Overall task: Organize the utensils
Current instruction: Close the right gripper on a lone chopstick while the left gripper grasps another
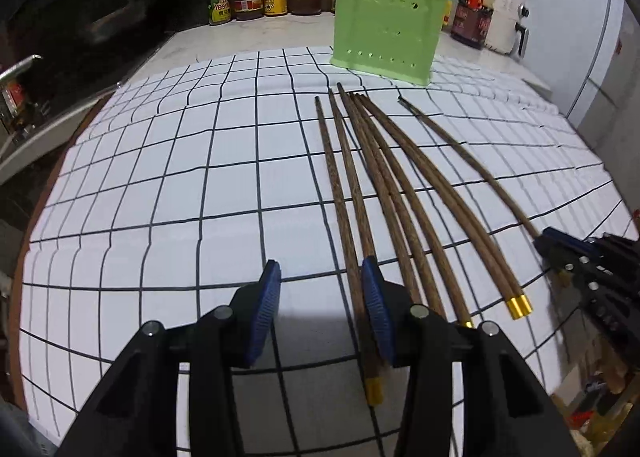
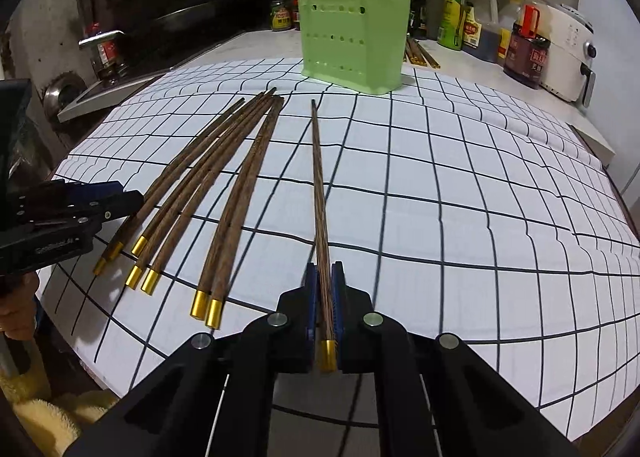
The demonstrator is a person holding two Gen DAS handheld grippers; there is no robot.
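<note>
Several brown wooden chopsticks with gold caps [image 1: 384, 193] lie fanned on a white grid-patterned cloth [image 1: 160, 177]. A green perforated utensil holder [image 1: 386, 37] stands at the far side; it also shows in the right wrist view [image 2: 352, 37]. My left gripper [image 1: 320, 277] is open, low over the cloth, its right finger beside the leftmost chopstick. My right gripper [image 2: 324, 277] is shut on a single chopstick [image 2: 320, 193] near its gold end, apart from the pile [image 2: 216, 185]. The right gripper also shows in the left wrist view [image 1: 548, 245], and the left gripper in the right wrist view [image 2: 120, 197].
Jars and sauce bottles [image 1: 260, 1] line the back of the counter. A white appliance [image 2: 568, 53] stands at the back right. More chopsticks [image 2: 420, 53] lie behind the holder. A dark stove area [image 2: 120, 57] is at the left.
</note>
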